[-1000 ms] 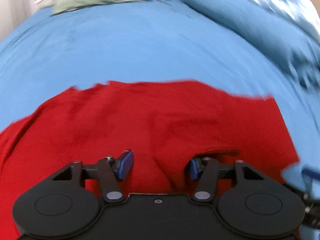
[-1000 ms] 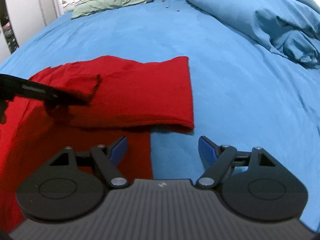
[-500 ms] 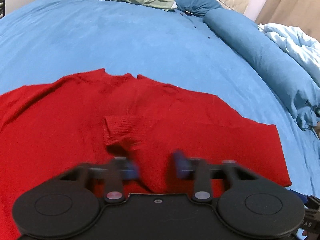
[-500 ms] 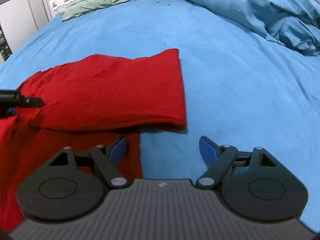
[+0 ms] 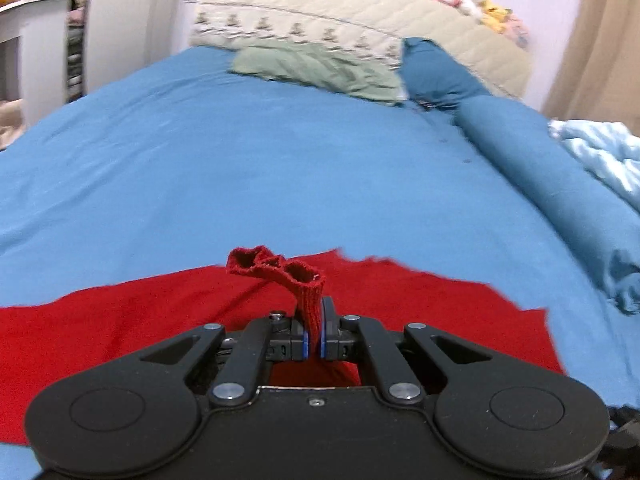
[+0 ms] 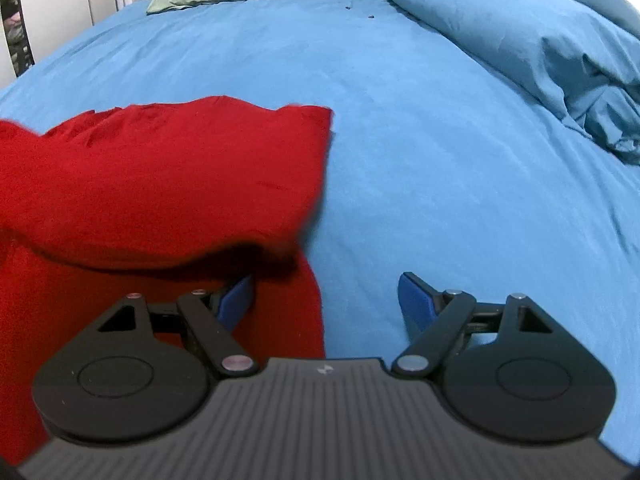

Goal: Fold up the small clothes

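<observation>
A red knit sweater (image 5: 160,320) lies spread on the blue bedsheet (image 5: 280,168). My left gripper (image 5: 314,338) is shut on the sweater's ribbed cuff (image 5: 308,284), which sticks up above the blue pads, lifted off the bed. In the right wrist view the sweater (image 6: 160,184) has a folded layer raised over its lower part. My right gripper (image 6: 326,300) stands open just above the bed at the sweater's right edge, its left finger (image 6: 236,300) over red cloth and its right finger (image 6: 416,300) over bare sheet, with nothing pinched.
A rolled and crumpled blue duvet (image 6: 540,48) runs along the right side. A green pillow (image 5: 320,70), a dark blue pillow (image 5: 436,76) and a patterned cream headboard cushion (image 5: 304,20) sit at the far end. White furniture (image 5: 36,52) stands off to the left.
My left gripper's jaws closed on the sleeve cuff and rose, pulling it up off the sweater. The right gripper drifted closer to the sweater's right edge, still open.
</observation>
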{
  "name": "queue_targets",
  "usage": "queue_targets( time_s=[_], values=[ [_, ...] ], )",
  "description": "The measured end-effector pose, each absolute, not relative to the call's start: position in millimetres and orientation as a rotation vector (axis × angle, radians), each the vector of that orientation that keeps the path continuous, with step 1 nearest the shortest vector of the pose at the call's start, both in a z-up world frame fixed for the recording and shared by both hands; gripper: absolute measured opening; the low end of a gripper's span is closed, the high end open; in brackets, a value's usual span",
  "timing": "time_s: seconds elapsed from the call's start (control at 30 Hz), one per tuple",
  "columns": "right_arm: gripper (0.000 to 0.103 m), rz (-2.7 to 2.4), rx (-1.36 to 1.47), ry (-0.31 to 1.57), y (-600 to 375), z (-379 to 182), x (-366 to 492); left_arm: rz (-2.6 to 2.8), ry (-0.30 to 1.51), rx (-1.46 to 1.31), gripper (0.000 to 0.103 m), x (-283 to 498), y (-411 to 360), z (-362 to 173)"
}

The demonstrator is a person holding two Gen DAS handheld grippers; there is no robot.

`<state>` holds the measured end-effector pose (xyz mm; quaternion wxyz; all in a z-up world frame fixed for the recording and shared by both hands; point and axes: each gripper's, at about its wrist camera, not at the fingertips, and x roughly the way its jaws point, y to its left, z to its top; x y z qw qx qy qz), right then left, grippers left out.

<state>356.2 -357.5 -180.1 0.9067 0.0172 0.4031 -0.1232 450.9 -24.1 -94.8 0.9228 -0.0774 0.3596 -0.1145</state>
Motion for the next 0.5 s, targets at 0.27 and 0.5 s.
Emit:
queue_targets(
  time_s=[0.27, 0.5],
  values=[
    [0.095, -0.234, -0.034, 0.838, -350.4, -178.0, 368.6, -0.17, 0.724, -0.151, 0.004, 448.5, 3.7, -99.3],
    [0.093, -0.342, -0.085, 0.81, -357.5, -171.7, 372.0, -0.168, 0.734, -0.151, 0.004, 443.3, 13.4, -106.1]
  ],
)
